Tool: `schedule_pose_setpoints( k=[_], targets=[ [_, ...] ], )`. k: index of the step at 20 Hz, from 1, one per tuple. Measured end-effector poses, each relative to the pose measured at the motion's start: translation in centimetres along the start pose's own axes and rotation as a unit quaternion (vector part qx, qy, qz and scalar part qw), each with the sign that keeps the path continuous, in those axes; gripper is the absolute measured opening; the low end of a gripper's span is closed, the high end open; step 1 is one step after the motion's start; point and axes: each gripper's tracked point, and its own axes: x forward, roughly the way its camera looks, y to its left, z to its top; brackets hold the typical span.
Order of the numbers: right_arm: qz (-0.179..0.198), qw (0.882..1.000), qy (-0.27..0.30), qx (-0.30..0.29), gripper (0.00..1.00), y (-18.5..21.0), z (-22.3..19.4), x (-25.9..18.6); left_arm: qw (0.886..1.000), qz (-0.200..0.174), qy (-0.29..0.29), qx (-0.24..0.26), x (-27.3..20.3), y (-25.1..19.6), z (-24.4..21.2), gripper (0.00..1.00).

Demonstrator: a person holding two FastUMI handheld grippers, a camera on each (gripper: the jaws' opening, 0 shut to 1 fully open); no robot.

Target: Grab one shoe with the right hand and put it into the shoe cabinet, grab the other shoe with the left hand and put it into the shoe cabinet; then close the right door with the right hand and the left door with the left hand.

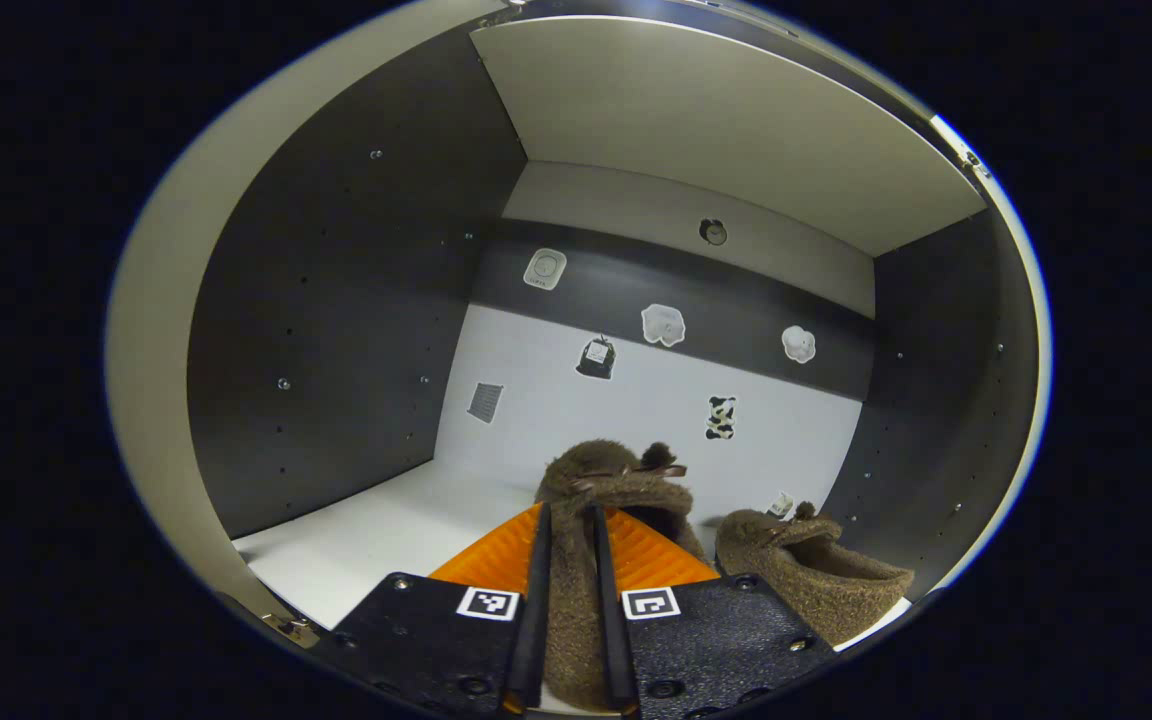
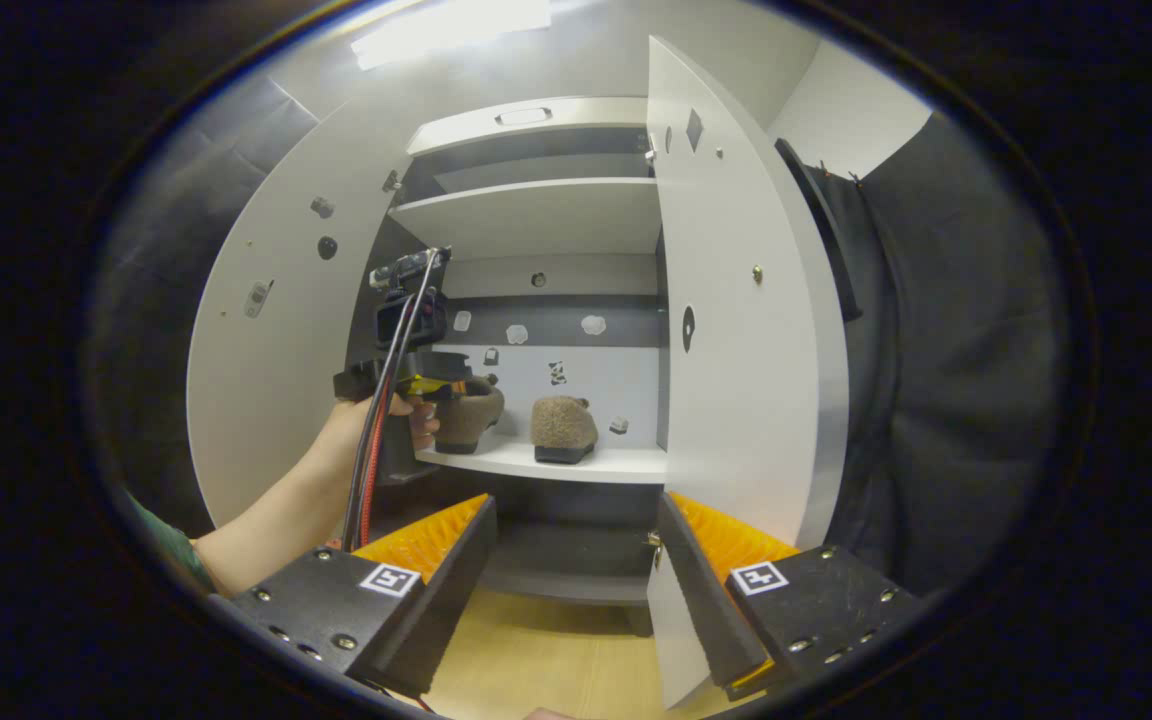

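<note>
In the left gripper view, the second shoe (image 1: pixel 576 560) is held clenched in the left claw (image 1: pixel 573 560) over the shelf (image 1: pixel 366 545) beside the first shoe (image 1: pixel 806 585); in the right gripper view, the right claw (image 2: pixel 576 590) is seen released, near the right door (image 2: pixel 746 330), presumably for closing

Two fuzzy brown shoes (image 2: pixel 564 429) upright on the white shelf inside the open-doored shoe cabinet (image 2: pixel 746 330).
</note>
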Motion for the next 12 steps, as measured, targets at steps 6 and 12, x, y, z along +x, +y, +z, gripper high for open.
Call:
schedule_pose_setpoints(
  k=[6,12],
  targets=[
    [-0.002,1.000,0.003,0.008,0.98,0.3,-0.6,-0.6,0.999,-0.024,-0.023,0.013,-1.3,-0.4,1.6,0.77],
    [0.005,1.000,-0.005,0.012,0.97,2.1,-0.4,-2.1,0.997,-0.037,-0.044,0.059,-7.5,-0.2,3.4,0.93]
  ],
)
